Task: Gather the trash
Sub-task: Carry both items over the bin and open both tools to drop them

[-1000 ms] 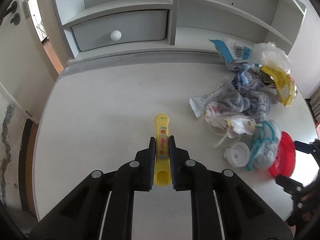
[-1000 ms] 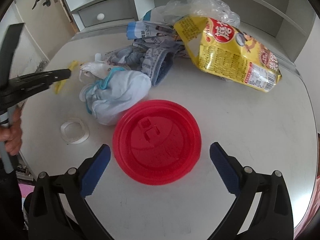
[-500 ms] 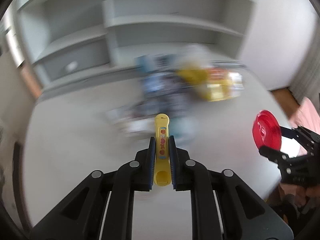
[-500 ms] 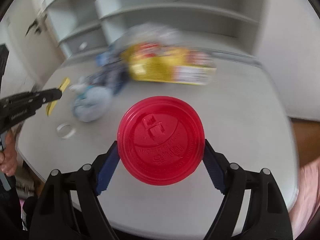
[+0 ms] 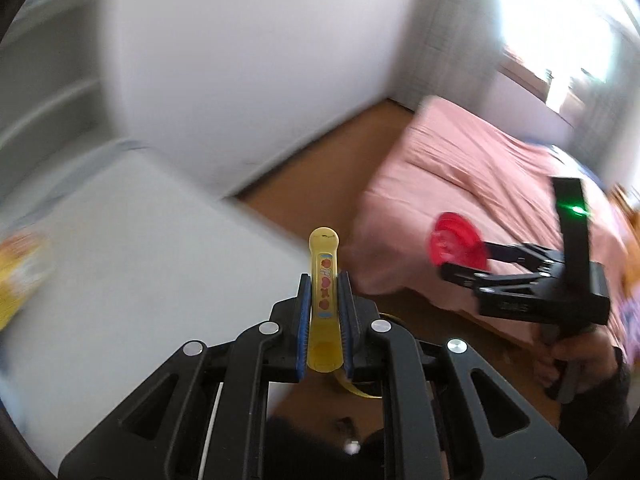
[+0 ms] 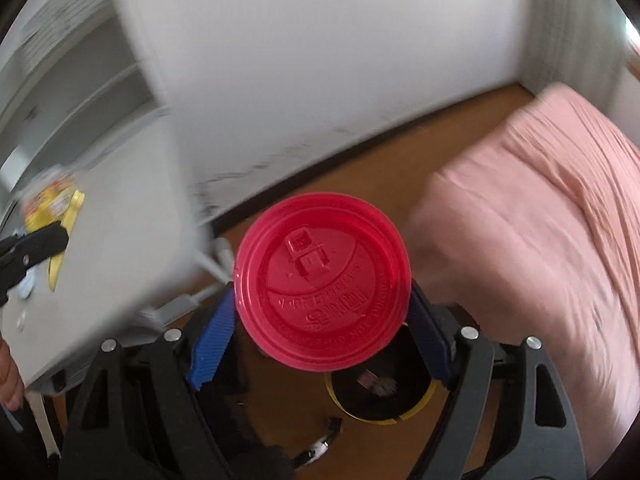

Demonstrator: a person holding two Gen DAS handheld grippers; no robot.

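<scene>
Left hand-held gripper (image 5: 324, 312) is pinching a yellow plastic stick (image 5: 324, 280) upright between its pads; right hand-held gripper (image 6: 320, 316) is clamping a red lid (image 6: 322, 282) by its rim. Both are hanging off the table (image 6: 120, 240), above the floor. Judgement: hold both grips firm, centre over the bin, then release. Only the right view is showing the yellow-rimmed bin (image 6: 380, 412) clearly; the left view is showing just a sliver.

Home bedroom: pink-covered bed (image 6: 540, 216), wooden floor (image 5: 320, 168), white shelving unit (image 6: 76, 80).
</scene>
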